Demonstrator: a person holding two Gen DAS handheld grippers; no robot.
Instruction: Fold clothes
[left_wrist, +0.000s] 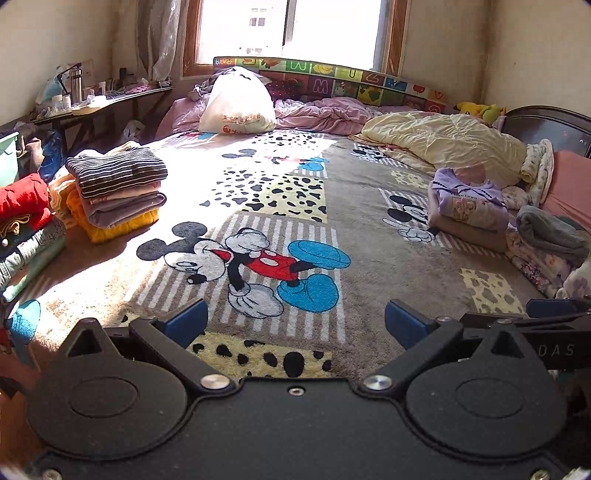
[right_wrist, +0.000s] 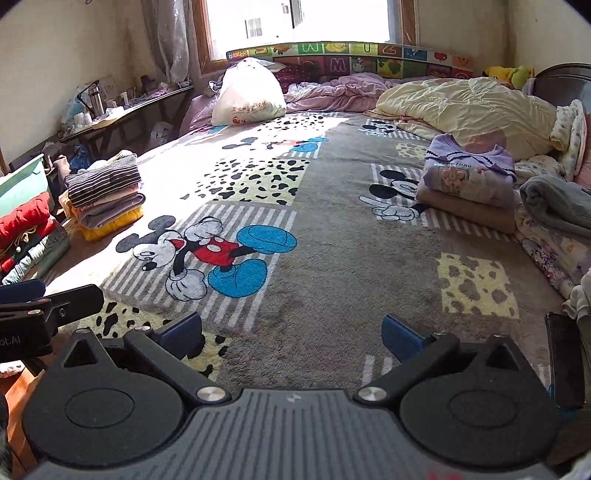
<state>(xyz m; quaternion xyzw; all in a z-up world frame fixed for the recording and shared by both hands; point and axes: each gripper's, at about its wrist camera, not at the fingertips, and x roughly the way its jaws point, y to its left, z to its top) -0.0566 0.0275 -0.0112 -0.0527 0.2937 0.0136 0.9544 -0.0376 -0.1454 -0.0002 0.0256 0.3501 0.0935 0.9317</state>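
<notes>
Through my left wrist camera, the left gripper (left_wrist: 293, 323) hovers with its blue pads spread wide over the cartoon-mouse blanket (left_wrist: 258, 236), holding nothing. A folded stack topped by a striped sweater (left_wrist: 114, 171) sits far left — a folded purple top (left_wrist: 467, 203) far right.

Through my right wrist camera, the right gripper (right_wrist: 291, 334) is likewise spread and empty; the purple top (right_wrist: 469, 173) lies ahead right, the striped stack (right_wrist: 105, 182) left.

Sunlight from a wood-framed window (left_wrist: 291, 29) falls across a cartoon-print blanket (left_wrist: 369, 236) on the bed, cream walls (left_wrist: 55, 44) around.
</notes>
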